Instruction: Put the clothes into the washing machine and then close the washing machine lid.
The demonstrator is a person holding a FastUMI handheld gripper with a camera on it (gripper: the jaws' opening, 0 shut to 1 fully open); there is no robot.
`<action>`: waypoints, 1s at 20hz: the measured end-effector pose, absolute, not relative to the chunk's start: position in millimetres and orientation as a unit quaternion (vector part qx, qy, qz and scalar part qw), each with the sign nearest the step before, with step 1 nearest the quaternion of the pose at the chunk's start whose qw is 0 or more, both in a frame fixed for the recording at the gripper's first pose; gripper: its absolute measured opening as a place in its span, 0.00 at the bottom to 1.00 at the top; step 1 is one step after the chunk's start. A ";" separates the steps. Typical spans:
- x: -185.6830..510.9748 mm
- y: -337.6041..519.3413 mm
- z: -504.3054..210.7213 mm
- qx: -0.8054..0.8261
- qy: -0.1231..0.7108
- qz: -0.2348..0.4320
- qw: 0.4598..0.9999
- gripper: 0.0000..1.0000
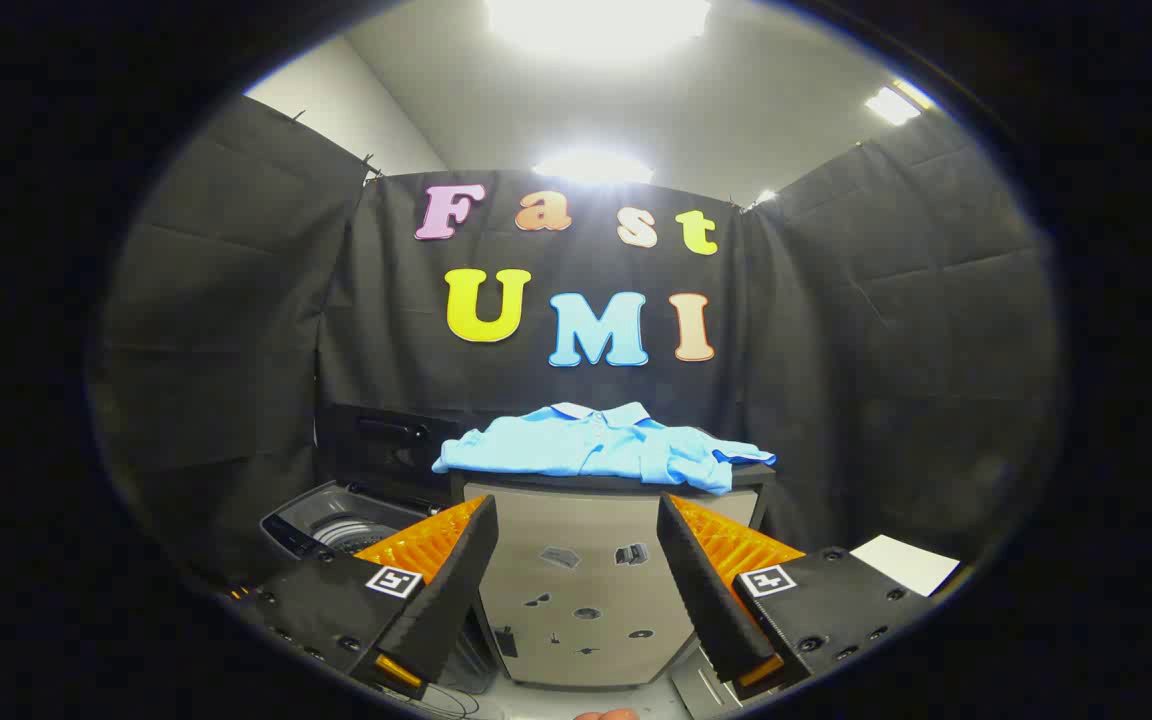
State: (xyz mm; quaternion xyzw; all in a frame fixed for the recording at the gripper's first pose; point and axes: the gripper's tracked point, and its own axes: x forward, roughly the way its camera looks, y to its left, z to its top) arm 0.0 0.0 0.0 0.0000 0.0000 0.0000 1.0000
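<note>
While my hand-held gripper (576, 560) hangs spread and empty, I log: shirt (604, 447) on tabletop (576, 484), beyond and above the fingers, long axis crosswise; washer (341, 525) lower left, lid up.

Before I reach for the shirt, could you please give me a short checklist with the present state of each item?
1. Gripper open with nothing between the fingers: ok.
2. Blue shirt in sight, lying spread on top of the cabinet, beyond the fingers: ok.
3. Fingers touching the shirt: not ok, they are short of it and lower.
4. Washing machine lid raised, drum open, left of the cabinet: ok.
5. Drum empty: cannot tell.
</note>
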 end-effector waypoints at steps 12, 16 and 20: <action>18.9 -19.9 21.3 -0.009 -0.019 -0.029 0.999 0.99; 24.8 -24.8 28.7 -0.011 -0.023 -0.041 0.999 0.99; 28.2 -25.2 37.1 -0.019 -0.029 -0.044 0.998 0.99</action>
